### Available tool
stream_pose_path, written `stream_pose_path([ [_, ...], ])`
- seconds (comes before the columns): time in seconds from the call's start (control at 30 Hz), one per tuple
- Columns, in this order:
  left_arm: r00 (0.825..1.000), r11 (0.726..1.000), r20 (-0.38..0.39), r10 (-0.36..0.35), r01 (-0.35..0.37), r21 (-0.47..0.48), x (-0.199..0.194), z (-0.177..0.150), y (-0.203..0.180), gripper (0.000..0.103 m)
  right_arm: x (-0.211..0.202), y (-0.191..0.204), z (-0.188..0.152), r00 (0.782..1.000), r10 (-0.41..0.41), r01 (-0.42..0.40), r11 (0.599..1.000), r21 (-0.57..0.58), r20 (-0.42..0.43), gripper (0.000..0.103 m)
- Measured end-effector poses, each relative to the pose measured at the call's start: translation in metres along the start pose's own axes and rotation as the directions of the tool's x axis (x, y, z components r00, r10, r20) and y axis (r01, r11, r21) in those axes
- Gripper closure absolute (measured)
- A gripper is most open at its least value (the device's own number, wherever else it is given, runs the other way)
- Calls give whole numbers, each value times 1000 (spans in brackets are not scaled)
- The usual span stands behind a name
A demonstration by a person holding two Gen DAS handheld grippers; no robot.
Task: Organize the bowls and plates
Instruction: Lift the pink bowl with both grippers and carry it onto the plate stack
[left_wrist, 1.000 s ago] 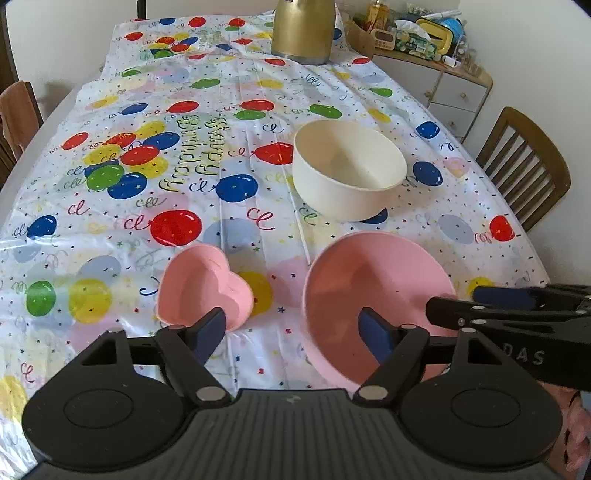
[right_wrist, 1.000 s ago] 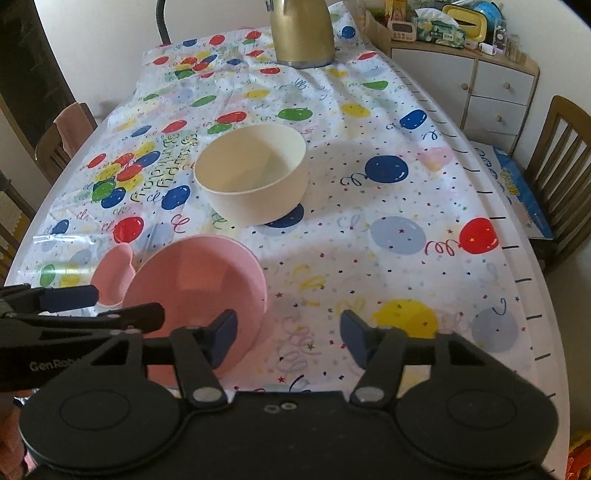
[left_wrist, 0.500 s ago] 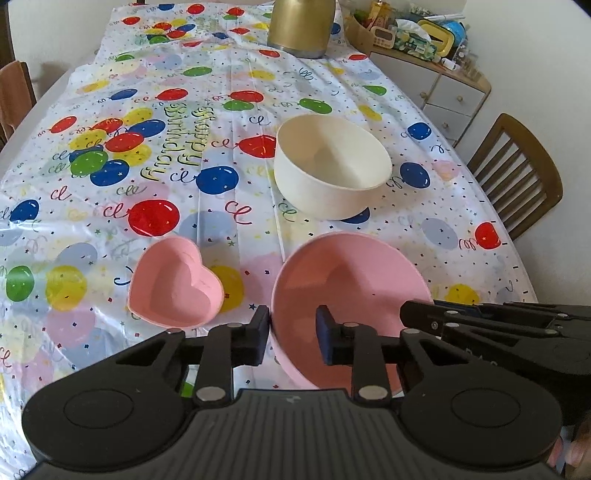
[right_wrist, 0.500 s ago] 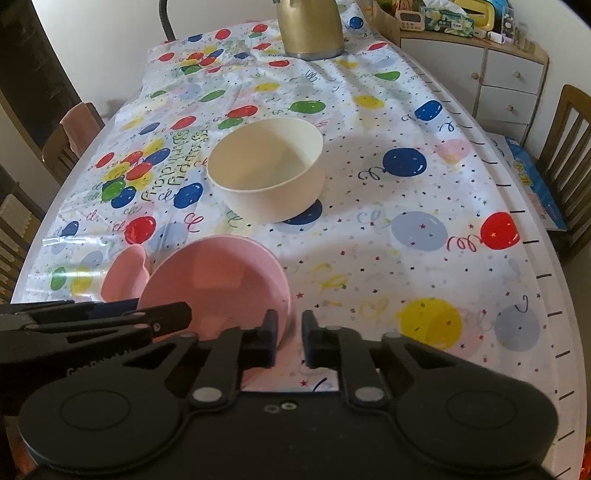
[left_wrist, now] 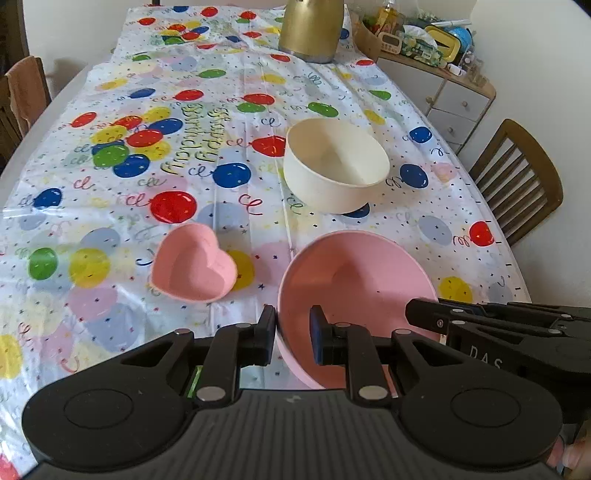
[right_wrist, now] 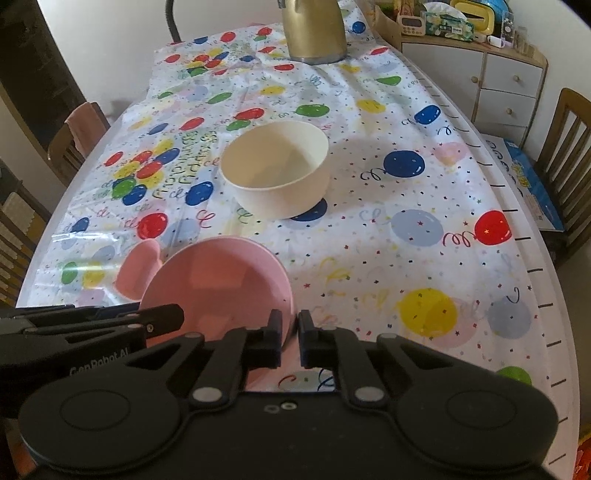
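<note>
Table (left_wrist: 55, 110), balloon-print cloth (right_wrist: 424, 177). Pink bowl (left_wrist: 362, 280), lower centre, tilted: left gripper (left_wrist: 293, 332) pinches its left rim, right gripper (right_wrist: 290, 338) its right rim. Cream bowl (left_wrist: 336, 170), mid-frame. Pink heart dish (left_wrist: 192, 264), left of pink bowl.

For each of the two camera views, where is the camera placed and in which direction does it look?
Left wrist view: sits on the left gripper, looks forward along the table; its fingers clamp the left rim of the large pink bowl; the right gripper enters from the right.
Right wrist view: sits on the right gripper, same direction; its fingers clamp the bowl's right rim; the left gripper enters from the left.
Both views share the pink bowl, the cream bowl, the pink heart-shaped dish and the gold kettle.
</note>
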State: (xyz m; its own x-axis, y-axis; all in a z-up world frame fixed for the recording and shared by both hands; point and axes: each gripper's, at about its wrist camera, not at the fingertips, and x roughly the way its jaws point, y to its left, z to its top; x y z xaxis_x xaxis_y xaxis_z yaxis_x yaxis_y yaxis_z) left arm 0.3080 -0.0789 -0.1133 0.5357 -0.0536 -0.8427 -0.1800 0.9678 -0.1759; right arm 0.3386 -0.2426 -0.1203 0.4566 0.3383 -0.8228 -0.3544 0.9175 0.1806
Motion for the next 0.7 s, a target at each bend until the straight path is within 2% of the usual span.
stream_pose_path([
  [0.37,999,999,44,27,-25,-47,-51,-21,15,84,-34,27,-13,999,51,-51,998,-49,-1,96],
  [0.7,997,991,38,72,-68,-115,-88,-56,43,84,-53,66,-35,995,97,-99,987,-123,-20,95],
])
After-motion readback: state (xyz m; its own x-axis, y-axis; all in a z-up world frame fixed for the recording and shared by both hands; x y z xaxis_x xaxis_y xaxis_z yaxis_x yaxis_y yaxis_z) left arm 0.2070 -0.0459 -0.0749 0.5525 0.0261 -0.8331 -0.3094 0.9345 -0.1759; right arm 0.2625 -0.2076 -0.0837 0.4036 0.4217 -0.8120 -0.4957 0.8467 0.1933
